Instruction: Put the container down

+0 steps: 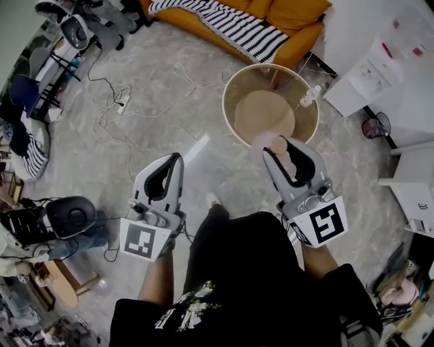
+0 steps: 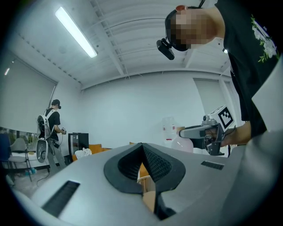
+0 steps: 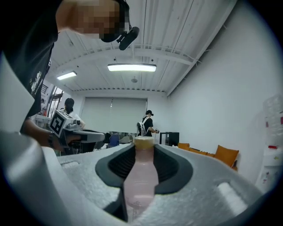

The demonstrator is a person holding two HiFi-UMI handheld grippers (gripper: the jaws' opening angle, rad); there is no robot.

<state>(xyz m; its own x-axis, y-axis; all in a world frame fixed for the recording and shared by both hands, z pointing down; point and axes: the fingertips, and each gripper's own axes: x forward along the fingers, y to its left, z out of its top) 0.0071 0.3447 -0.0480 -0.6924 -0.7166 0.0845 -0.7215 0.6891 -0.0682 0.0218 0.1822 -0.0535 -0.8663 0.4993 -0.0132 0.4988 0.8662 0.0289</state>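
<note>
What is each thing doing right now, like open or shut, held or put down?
right gripper: jaws shut on the pink bottle.
pink bottle: cap on, held in the air, not yet put down.
left gripper: jaws shut, empty.
small clear bottle: standing upright at the round table's edge.
striped blanket: draped over the orange sofa.

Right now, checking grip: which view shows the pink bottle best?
Right gripper view: the pink bottle fills the centre, clamped in the right tool. Head view shows only its capped top; left gripper view, a small distant glimpse.
</note>
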